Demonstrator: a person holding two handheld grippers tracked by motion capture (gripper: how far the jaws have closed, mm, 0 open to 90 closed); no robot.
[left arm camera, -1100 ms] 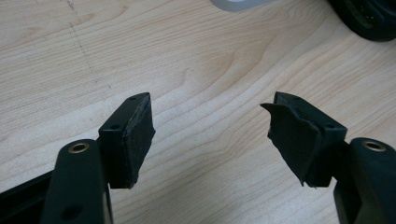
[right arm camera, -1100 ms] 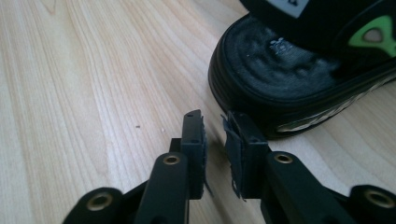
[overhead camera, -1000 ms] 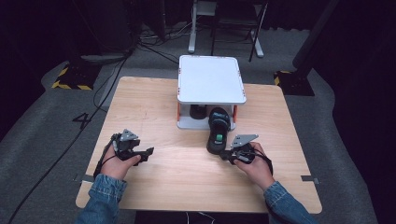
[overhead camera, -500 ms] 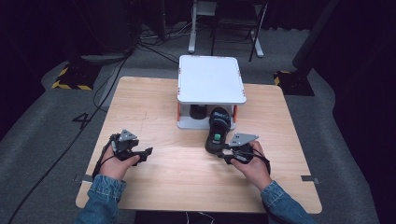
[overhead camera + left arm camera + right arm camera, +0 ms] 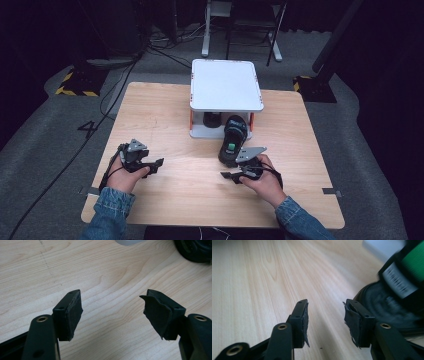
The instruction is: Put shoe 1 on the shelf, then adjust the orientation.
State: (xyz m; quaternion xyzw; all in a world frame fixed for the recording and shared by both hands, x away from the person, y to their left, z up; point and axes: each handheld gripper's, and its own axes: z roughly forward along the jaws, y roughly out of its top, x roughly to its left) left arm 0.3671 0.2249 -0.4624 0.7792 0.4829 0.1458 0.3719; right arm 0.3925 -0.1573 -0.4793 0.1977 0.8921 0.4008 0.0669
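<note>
A black shoe (image 5: 231, 142) with a green label lies on the wooden table (image 5: 165, 115), its toe under a white two-level stand (image 5: 226, 85). My right gripper (image 5: 227, 176) sits just in front of the shoe's heel, pointing left. Its jaws have just been opening and nothing is between them. In the right gripper view the open gripper (image 5: 325, 315) has bare wood in the gap, with the shoe (image 5: 387, 302) close on the right. My left gripper (image 5: 157, 163) rests at the table's left, open and empty. In the left gripper view its jaws (image 5: 112, 315) stand wide over bare wood.
A second dark object (image 5: 212, 119) sits on the stand's lower level. The stand's white base (image 5: 128, 242) and the shoe (image 5: 195, 250) show far off in the left gripper view. Cables and stand legs lie on the grey floor beyond the table.
My right gripper has shifted a little to the left beside the shoe's heel, and its jaws have opened. The left hand has stayed still.
</note>
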